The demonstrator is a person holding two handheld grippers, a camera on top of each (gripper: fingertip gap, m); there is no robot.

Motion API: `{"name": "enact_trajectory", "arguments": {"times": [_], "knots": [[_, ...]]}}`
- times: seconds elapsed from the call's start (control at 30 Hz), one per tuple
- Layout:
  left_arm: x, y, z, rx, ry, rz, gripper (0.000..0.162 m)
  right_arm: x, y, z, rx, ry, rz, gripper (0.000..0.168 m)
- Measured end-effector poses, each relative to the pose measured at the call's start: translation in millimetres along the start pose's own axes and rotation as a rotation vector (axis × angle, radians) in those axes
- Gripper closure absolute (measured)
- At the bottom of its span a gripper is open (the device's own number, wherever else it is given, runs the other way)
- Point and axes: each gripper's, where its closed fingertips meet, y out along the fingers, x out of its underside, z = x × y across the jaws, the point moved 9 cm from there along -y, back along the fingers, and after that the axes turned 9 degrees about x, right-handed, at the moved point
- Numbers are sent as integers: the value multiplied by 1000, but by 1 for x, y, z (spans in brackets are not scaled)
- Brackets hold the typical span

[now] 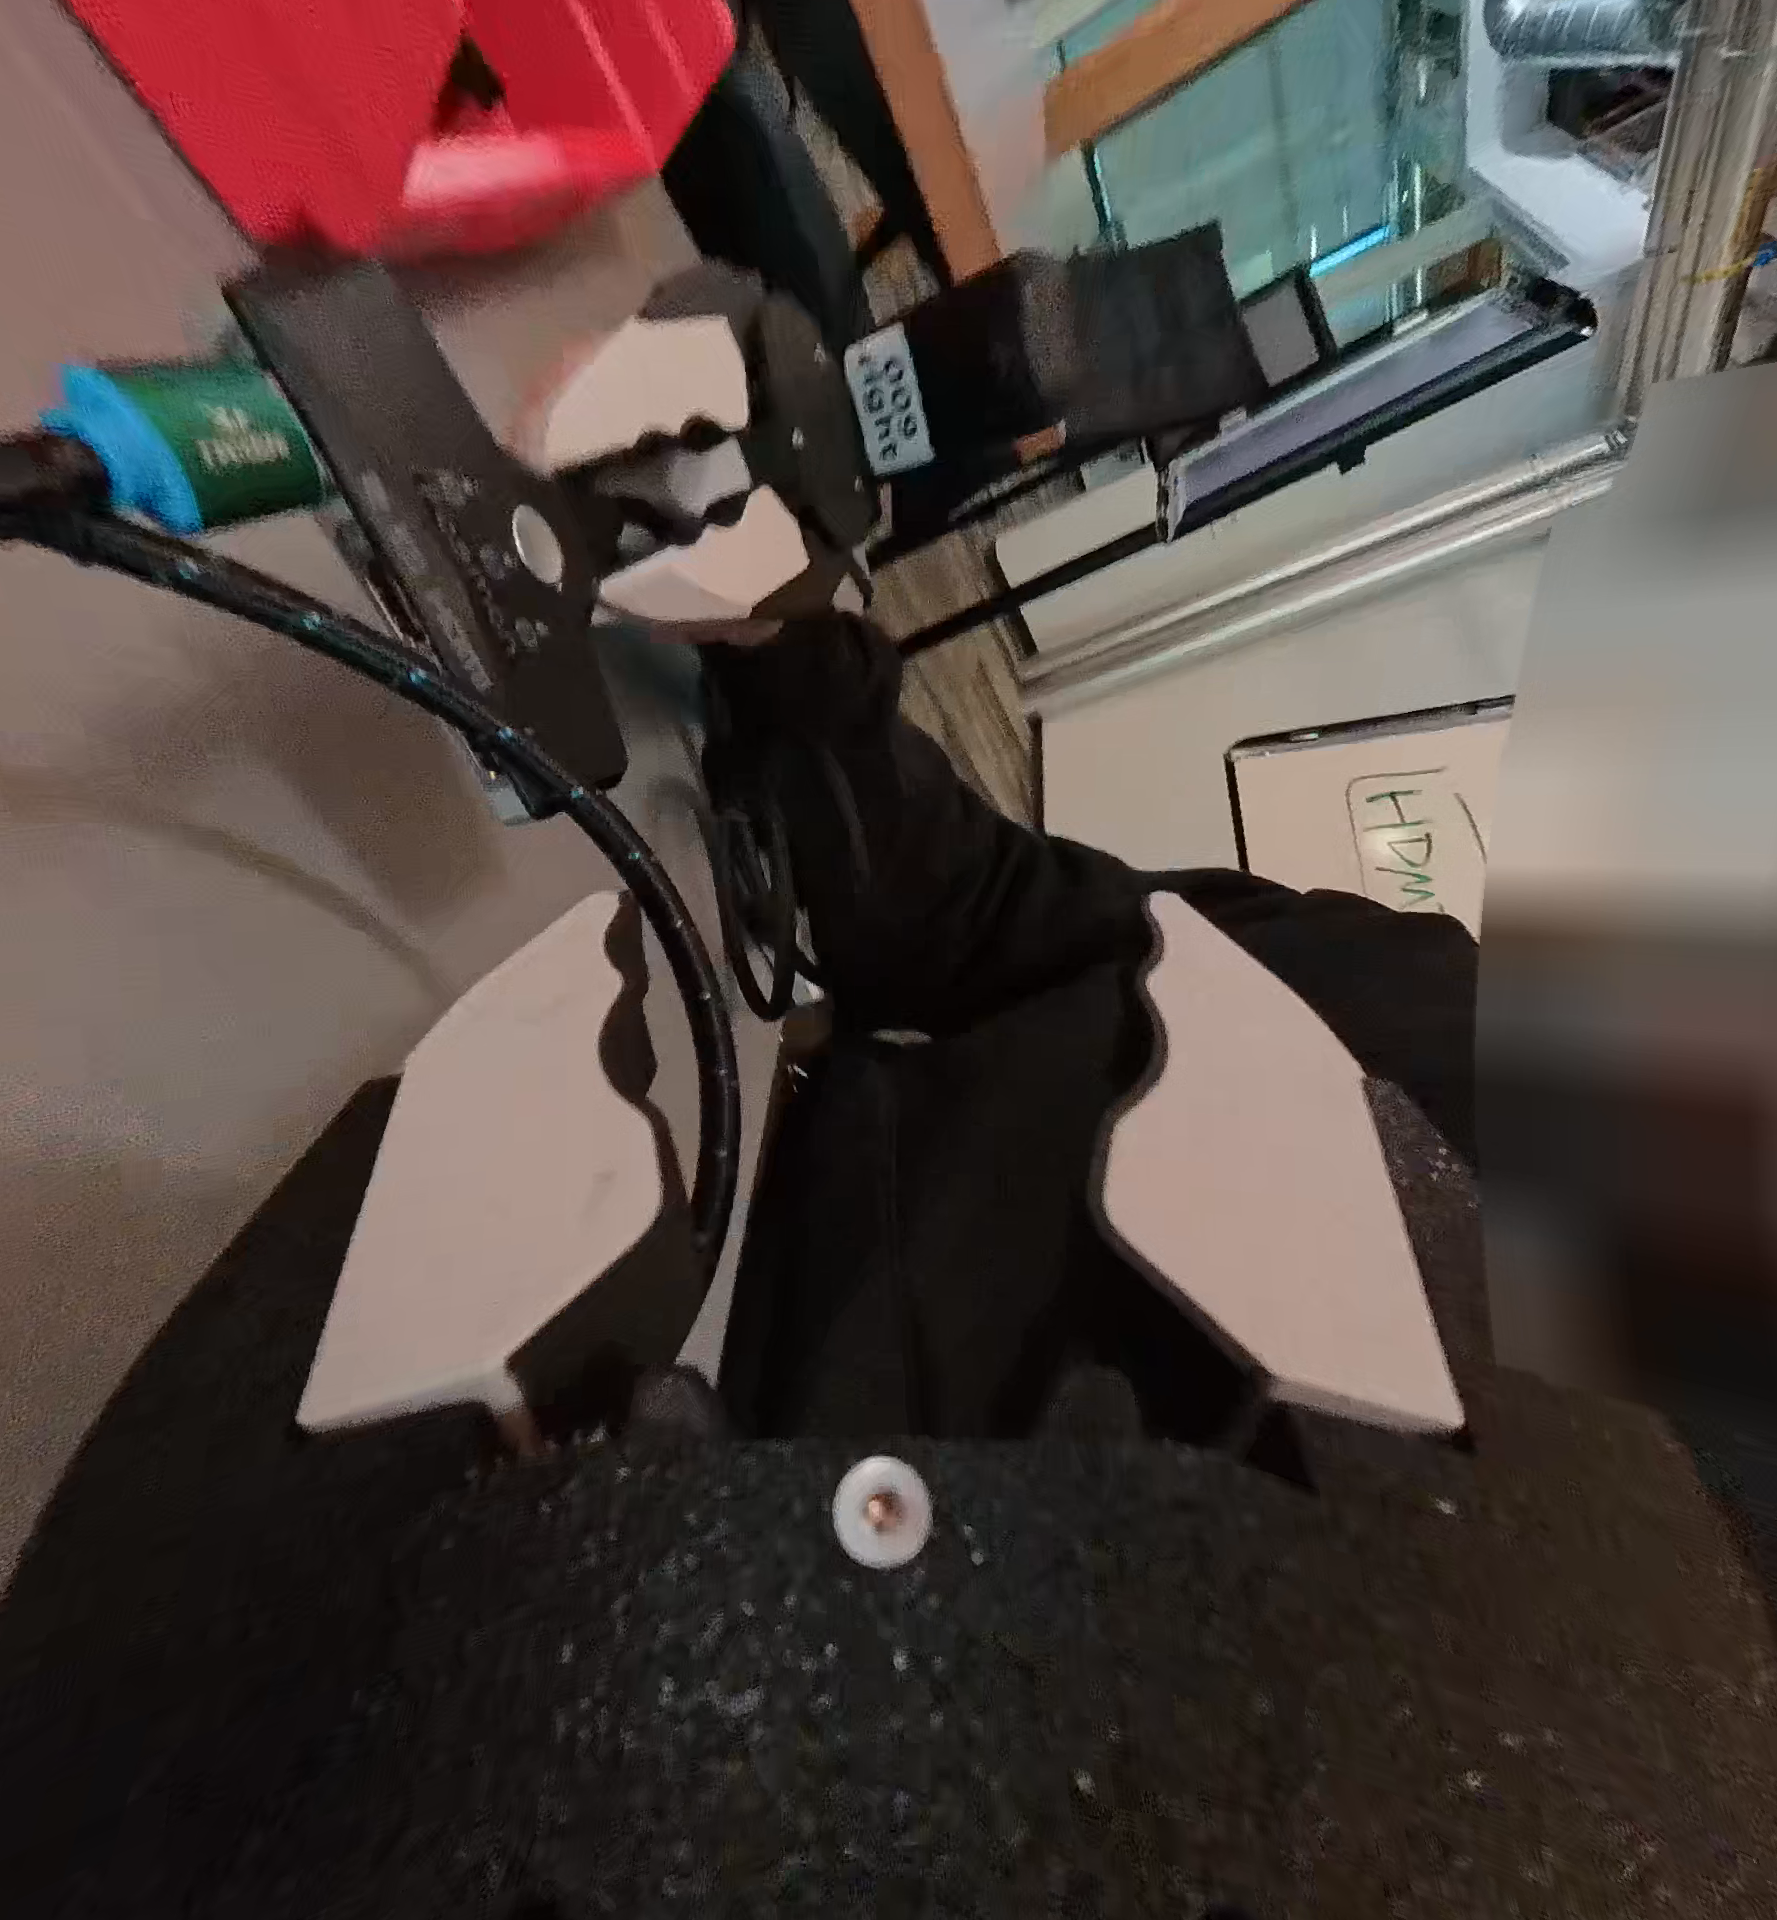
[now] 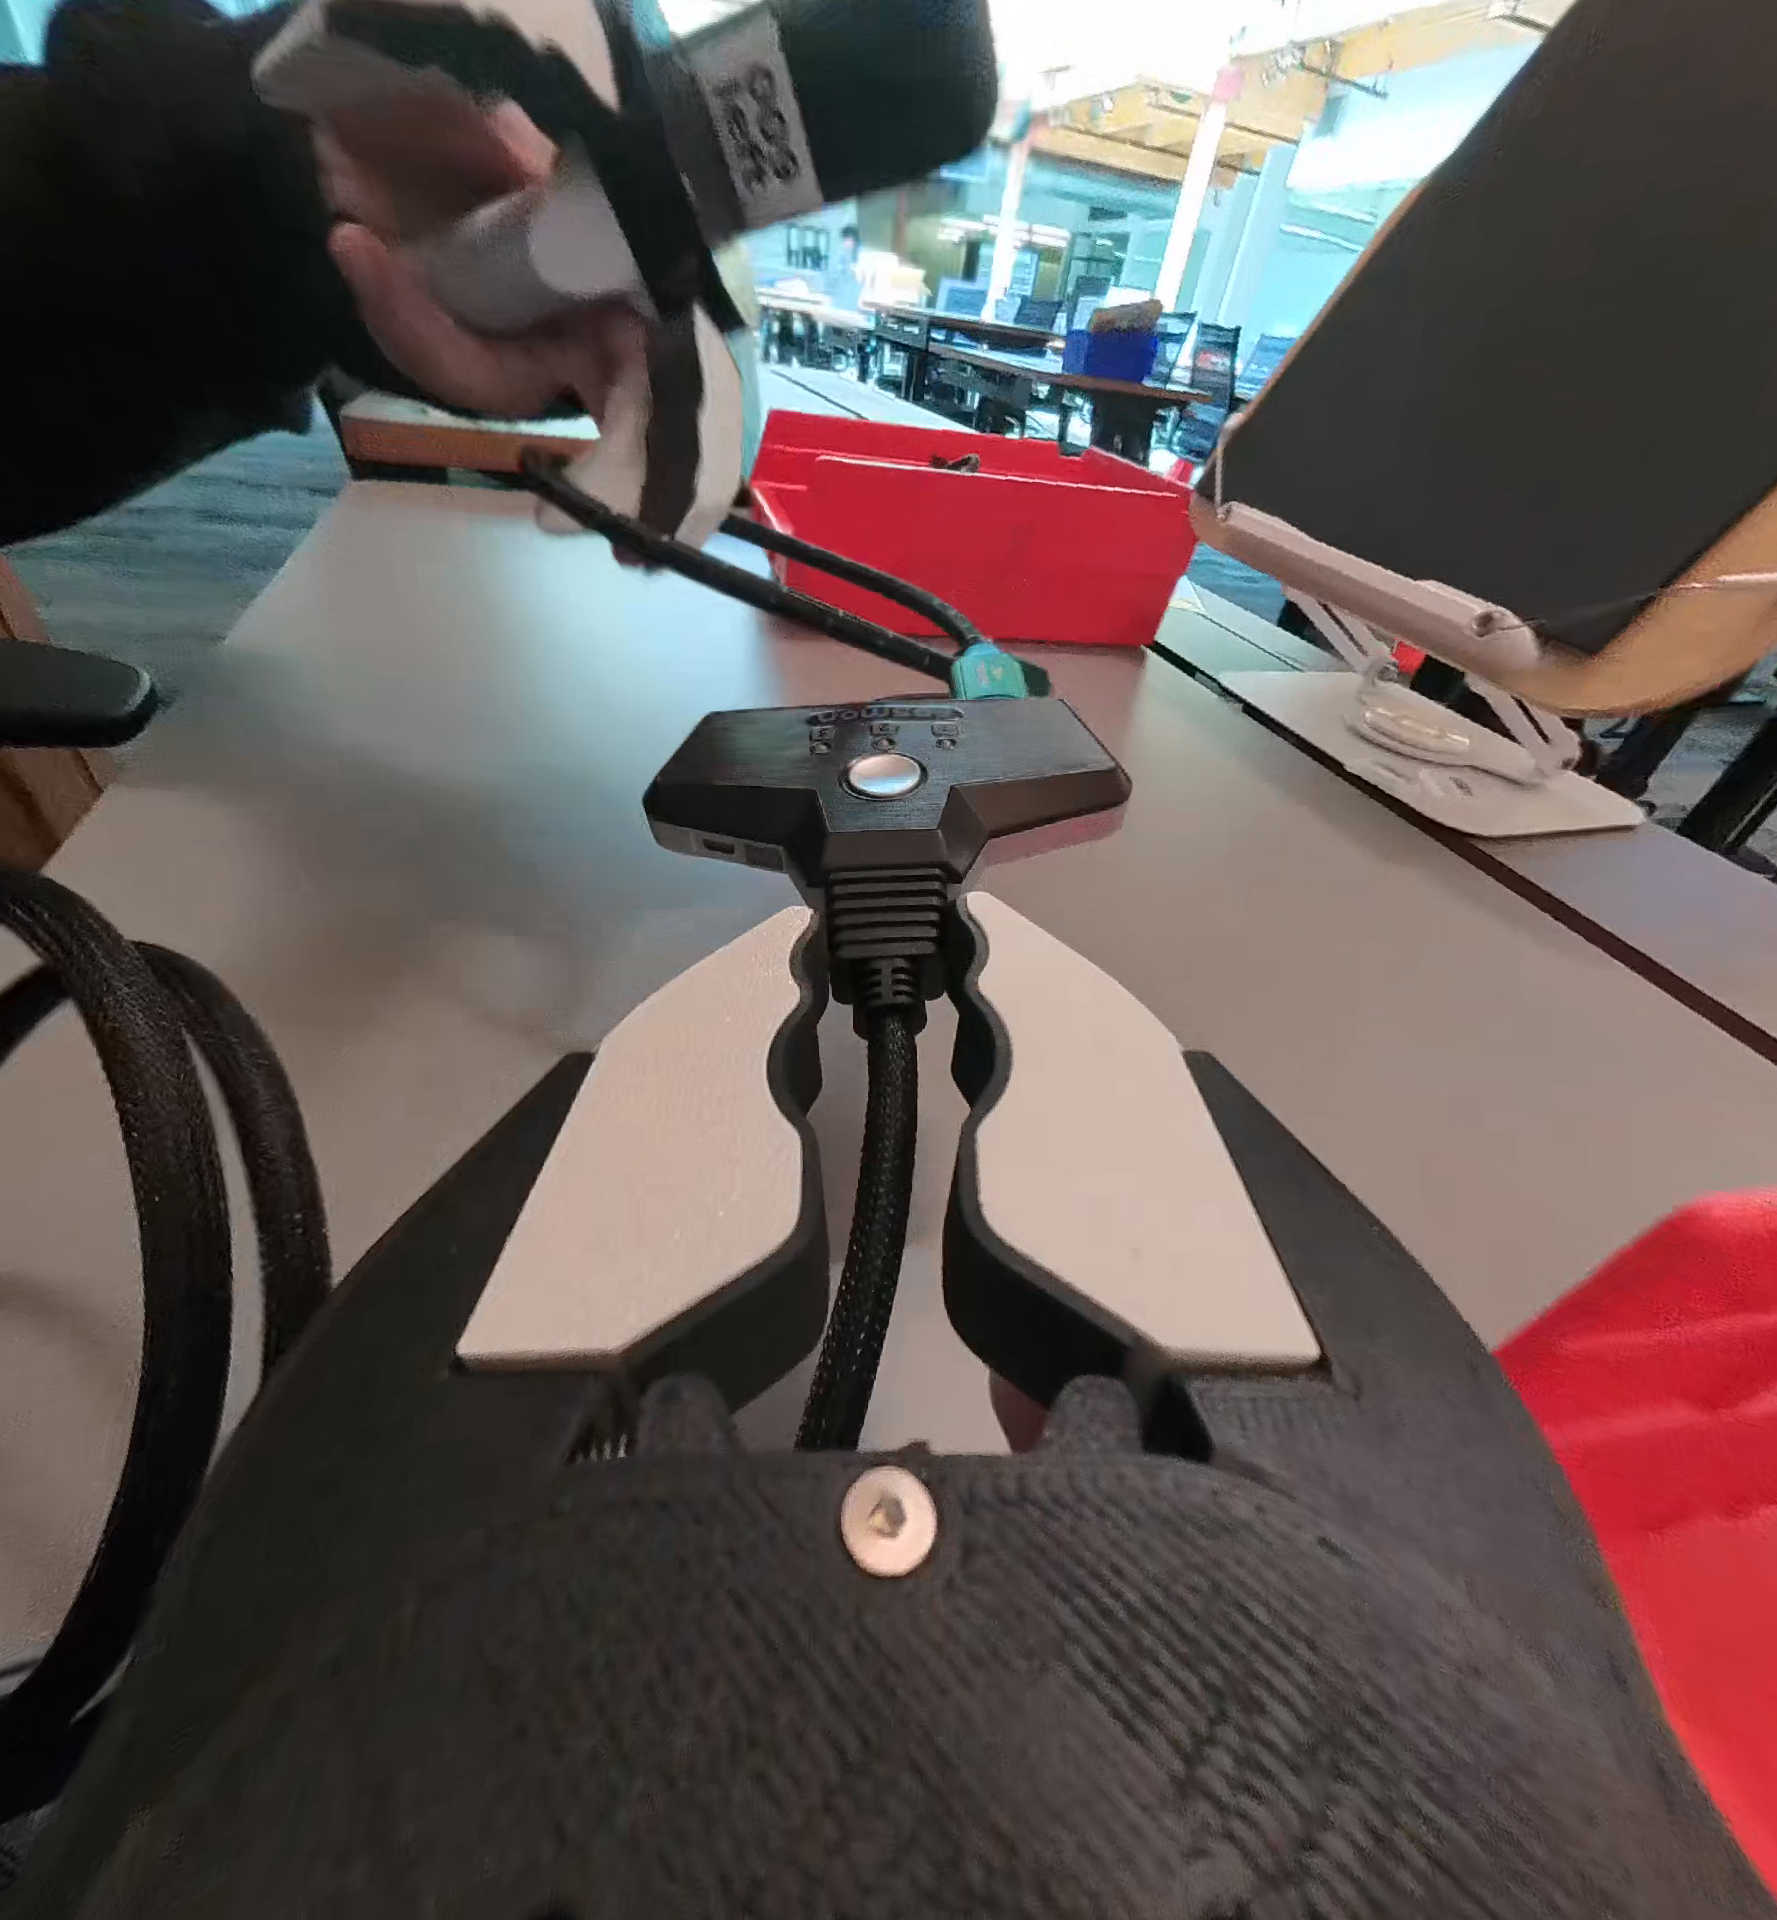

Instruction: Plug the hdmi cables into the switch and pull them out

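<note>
coiled cable: a black braided loop (image 2: 151, 1195) lies on the grey worktop (image 2: 1279, 987) at the far left of the right wrist view, well apart from the switch.
left hand-held gripper: its fingers stand apart (image 1: 884, 1049); a black braided hdmi cable (image 1: 655, 904) curves through the gap beside the left finger, and whether it touches the pad cannot be told. in the right wrist view this hand-held gripper hangs over the same cable up at the left.
switch: a black t-shaped box (image 2: 889, 774) with a round silver button lies flat on the worktop, just ahead of the right fingertips.
plug: a green plug with a blue collar (image 1: 193, 452) sits in the switch's far edge; it bears small white print.
right hand-held gripper: clamped (image 2: 889, 940) on the ribbed strain relief of the switch, the switch's own braided lead running back between the fingers.
markings: the switch top carries a logo and small marks, too blurred to make out.
red bin: (image 2: 977, 530) stands behind the switch, beside the cable.
tablet on stand: (image 2: 1549, 343) tilted, at the right on a white base.
</note>
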Motion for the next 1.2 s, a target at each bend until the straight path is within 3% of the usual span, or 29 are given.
{"name": "enact_trajectory", "arguments": {"times": [0.1,0.2,0.27,0.3,0.37,0.47,0.53,0.63,0.9,1.07,1.2], "knots": [[-7,-21,34,36,289,187,84,0,-1,8,-6,11,30,147],[-11,-47,69,12,593,508,92,2,-3,23,44,14,45,147],[-5,-66,81,-121,798,721,97,2,-5,31,39,32,79,147],[-1,-72,79,-226,896,733,103,2,-6,35,32,40,106,147],[7,-83,53,-500,1020,547,110,2,-8,44,3,72,161,147],[23,-92,-15,-785,975,115,108,2,-11,52,-17,103,219,147],[33,-85,-48,-842,1000,-99,115,1,-15,50,-54,91,263,147],[31,-79,-81,-914,972,-351,110,1,-22,46,-128,110,362,147],[-6,-86,-127,-908,768,-438,117,1,-34,43,-209,128,471,147],[2,-79,-131,-905,707,-456,141,1,-34,43,-229,137,478,147],[11,-65,-119,-876,669,-393,144,1,-31,41,-226,122,454,147]]}}
